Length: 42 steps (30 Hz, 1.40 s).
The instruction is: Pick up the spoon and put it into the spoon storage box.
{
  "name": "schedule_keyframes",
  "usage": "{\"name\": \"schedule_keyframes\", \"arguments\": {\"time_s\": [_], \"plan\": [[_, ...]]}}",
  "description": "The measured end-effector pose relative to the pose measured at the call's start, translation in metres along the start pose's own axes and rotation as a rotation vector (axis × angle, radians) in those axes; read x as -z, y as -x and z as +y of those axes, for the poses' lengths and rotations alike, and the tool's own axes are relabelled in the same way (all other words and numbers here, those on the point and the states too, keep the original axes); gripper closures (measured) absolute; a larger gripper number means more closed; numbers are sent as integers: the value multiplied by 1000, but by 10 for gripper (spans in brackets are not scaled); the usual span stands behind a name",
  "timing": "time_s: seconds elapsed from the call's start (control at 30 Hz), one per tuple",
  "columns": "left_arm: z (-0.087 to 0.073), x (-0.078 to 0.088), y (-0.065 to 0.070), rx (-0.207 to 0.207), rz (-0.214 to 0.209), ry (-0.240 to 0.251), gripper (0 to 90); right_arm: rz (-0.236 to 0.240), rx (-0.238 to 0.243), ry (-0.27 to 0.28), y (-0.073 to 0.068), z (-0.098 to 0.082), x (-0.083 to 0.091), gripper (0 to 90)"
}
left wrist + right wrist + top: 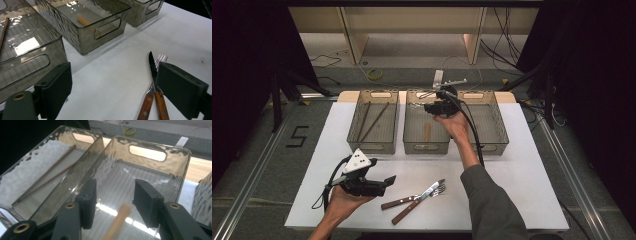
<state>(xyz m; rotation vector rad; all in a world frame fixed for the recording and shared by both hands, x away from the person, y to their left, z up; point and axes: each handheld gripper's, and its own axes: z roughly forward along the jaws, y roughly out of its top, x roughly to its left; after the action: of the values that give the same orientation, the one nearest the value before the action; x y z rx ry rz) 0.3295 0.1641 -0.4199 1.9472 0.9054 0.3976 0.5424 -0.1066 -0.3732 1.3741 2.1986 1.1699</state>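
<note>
Covering the table [532,165], a white sheet; grey floor [257,145] around

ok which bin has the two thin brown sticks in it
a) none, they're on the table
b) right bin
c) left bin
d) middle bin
c: the two thin sticks lie in the left bin; the middle bin holds one pale wooden piece.

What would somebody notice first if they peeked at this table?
Probably the three see-through bins lined up along the far side of the white table, with the right gripper held over the middle one. Next, the knife and fork crossed near the front edge, beside the left gripper, its fingers apart.
</note>
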Motion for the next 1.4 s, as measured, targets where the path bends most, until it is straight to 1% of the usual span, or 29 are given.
{"name": "schedule_keyframes", "arguments": {"time_s": [0.13, 0.27, 0.33, 0.4, 0.5, 0.57, 0.67, 0.73, 0.8, 0.9, 1.0, 1.13, 1.2, 1.3, 1.4], "plan": [[0, 0, 1, 3, -1, -2, 129, 8, 4, 1, 1, 0, 7, 464], [0, 0, 1, 3, -2, -7, 129, 17, 26, 11, -1, 0, 16, 409], [0, -1, 0, 3, -3, -11, 129, 32, 30, 17, -1, 0, 22, 372], [0, -1, 1, 4, -4, -15, 129, 46, 45, 13, -3, -1, 28, 357], [0, -1, 1, 5, -5, -20, 129, 50, 75, 19, -3, -5, 38, 346], [0, -1, 1, 6, -9, -25, 129, 60, 83, 17, -2, -9, 46, 344], [0, -2, 2, 4, -12, -31, 129, 83, 91, 32, -2, -18, 60, 340], [0, -3, 2, 0, -12, -41, 129, 89, 113, 40, -2, -25, 69, 338], [0, -3, 2, -3, -15, -50, 129, 96, 122, 48, -1, -33, 77, 338], [0, -4, 4, -7, -19, -59, 129, 104, 131, 58, 0, -45, 87, 335], [0, -5, 5, -8, -22, -68, 129, 113, 144, 54, 1, -57, 94, 330], [0, -7, 7, -15, -38, -89, 129, 121, 145, 61, 4, -72, 104, 330], [1, -8, 9, -28, -46, -111, 129, 127, 145, 62, 5, -79, 109, 327], [1, -10, 12, -37, -57, -141, 129, 133, 146, 69, 6, -89, 115, 319], [2, -11, 17, -52, -61, -158, 129, 142, 138, 81, 8, -98, 122, 319]]}}
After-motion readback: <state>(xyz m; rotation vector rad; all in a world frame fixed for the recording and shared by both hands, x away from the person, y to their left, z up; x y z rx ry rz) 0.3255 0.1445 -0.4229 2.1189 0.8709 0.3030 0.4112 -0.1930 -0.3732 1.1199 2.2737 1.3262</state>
